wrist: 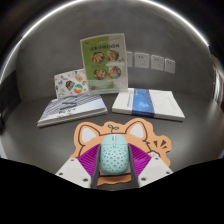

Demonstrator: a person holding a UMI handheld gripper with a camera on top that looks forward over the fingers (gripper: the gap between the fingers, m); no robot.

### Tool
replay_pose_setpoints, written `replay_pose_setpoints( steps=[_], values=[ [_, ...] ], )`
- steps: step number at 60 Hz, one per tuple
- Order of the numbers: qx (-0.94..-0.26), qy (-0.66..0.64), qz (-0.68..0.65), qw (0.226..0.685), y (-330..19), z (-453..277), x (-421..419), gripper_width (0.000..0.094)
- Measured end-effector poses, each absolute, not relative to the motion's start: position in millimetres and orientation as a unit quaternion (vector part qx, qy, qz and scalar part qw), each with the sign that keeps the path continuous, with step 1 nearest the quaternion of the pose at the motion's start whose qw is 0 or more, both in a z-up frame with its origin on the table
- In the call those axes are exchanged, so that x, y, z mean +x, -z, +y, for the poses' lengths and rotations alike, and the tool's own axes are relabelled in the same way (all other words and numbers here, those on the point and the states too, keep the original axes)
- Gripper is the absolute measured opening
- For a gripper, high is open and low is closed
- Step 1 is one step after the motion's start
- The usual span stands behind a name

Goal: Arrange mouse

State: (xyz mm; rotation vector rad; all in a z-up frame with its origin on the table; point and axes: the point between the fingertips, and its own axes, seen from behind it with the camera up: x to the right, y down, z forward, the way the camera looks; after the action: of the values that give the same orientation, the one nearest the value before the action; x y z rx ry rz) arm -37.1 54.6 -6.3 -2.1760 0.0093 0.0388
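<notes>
mouse [113, 156], one only, pale teal with a speckled perforated shell, sits on a cat-shaped mouse mat [122, 140] of tan with orange-edged ears, on a dark grey tabletop [190, 135]. the single claw [113, 170] reaches in low from the near side, its two white fingers [75, 170] spread to either flank of the mouse, the purple pads [88, 158] lying close along its sides; whether both pads actually press the shell cannot be told from this angle. the mouse lies squarely between the fingers, its nose pointing away from the camera toward the mat's ears. the claw is held level and roughly centred on the mat, pointing straight ahead across the tabletop.

beyond the mat lie two flat books: a grey-covered book [72, 110] to the left and a white book with a blue band [147, 103] to the right, well apart from each other and both just past the mat's ears. behind them, leaning upright against the wall, stand two printed items: a small leaflet [70, 84] with green leaf artwork and a taller booklet [104, 63] with a green title and illustrated cover, the two overlapping slightly. on the wall to the right, three white sockets [156, 62] run in a row.
</notes>
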Motion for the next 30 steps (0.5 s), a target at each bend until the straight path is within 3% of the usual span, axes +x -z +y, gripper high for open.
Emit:
replay_pose_setpoints(
  steps=[6, 13, 14, 15, 16, 30],
  values=[
    [-0.888, -0.013, 0.001, 0.459, 10.5, 54.4, -38.0, 0.0543],
    [-0.888, -0.021, 0.008, 0.459, 1.1, 41.6, -39.8, 0.0893],
    [-0.887, -0.022, 0.012, 0.461, -3.2, 37.9, -39.6, 0.0862],
    [-0.885, -0.026, 0.015, 0.464, -7.2, 34.7, -39.8, 0.0897],
    [-0.883, -0.030, 0.018, 0.467, -11.2, 31.0, -40.3, 0.0853],
    [-0.881, -0.030, 0.061, 0.469, -40.7, -69.1, -8.1, 0.0849]
  ],
)
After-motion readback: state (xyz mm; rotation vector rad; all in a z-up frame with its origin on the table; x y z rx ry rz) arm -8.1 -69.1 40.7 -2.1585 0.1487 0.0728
